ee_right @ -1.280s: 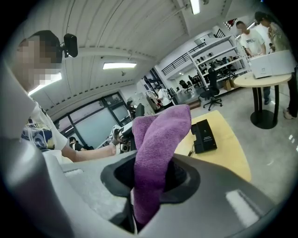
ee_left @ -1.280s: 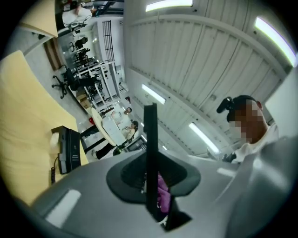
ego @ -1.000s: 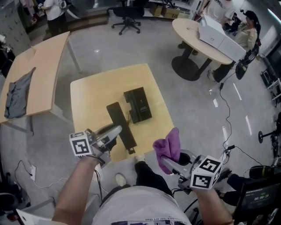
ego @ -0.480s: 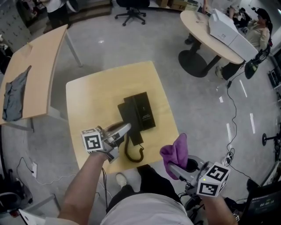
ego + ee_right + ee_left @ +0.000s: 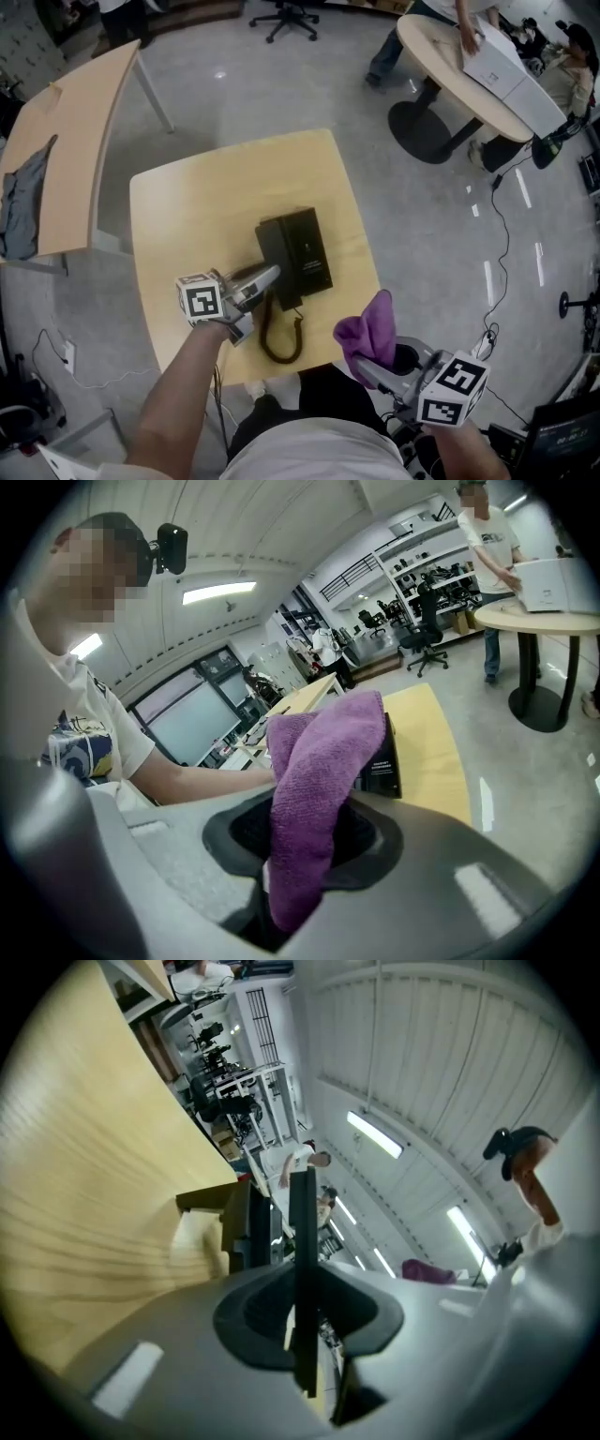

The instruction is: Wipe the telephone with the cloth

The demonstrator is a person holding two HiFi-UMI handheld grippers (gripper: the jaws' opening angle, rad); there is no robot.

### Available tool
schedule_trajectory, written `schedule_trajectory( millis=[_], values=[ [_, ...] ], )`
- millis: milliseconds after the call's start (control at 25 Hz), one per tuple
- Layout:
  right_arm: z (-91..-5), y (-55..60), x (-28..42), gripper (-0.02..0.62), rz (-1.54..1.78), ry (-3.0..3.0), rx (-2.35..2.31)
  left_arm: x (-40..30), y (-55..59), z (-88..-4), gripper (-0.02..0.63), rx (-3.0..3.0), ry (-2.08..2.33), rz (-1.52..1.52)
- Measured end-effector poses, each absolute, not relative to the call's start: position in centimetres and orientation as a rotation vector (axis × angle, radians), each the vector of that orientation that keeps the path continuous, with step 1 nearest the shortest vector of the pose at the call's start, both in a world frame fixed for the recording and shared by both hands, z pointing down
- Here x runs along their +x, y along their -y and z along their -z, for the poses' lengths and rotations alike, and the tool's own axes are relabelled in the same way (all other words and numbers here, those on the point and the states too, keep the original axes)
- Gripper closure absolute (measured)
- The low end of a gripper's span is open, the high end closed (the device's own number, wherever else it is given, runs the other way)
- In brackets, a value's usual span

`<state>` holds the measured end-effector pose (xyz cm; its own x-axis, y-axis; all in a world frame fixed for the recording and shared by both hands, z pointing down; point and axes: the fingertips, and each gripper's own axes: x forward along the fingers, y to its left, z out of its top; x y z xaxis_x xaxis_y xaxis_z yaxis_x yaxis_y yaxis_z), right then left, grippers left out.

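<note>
Left gripper [image 5: 265, 278]: jaws clamped on the black handset [image 5: 269, 246], at the left side of the telephone [image 5: 305, 246], which stands on the wooden table [image 5: 187, 206]. The coiled cord [image 5: 278, 339] trails toward the near edge. Right gripper [image 5: 367, 367]: jaws pinching the purple cloth [image 5: 368, 328], held off the table's near right corner.

We're in what looks like an open-plan office or lab: swivel chair [image 5: 286, 14] on a grey floor [image 5: 281, 84], pale wooden desks [image 5: 75, 141], a person [image 5: 492, 574] standing at a round table [image 5: 450, 66], racks [image 5: 412, 550] of what may be equipment, strip lights [image 5: 217, 592] overhead.
</note>
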<state>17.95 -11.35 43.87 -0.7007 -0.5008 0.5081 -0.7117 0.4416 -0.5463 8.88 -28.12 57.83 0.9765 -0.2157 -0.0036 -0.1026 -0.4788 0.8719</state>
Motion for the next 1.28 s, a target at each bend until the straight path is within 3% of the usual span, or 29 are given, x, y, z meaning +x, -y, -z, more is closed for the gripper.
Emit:
schedule_trajectory(
  millis=[1280],
  values=[
    [-45.4, 15.2, 16.7, 0.489, -1.13, 2.446, 0.939, 9.8, 29.1, -61.1, 0.515, 1.981, 0.304, -0.029]
  ],
)
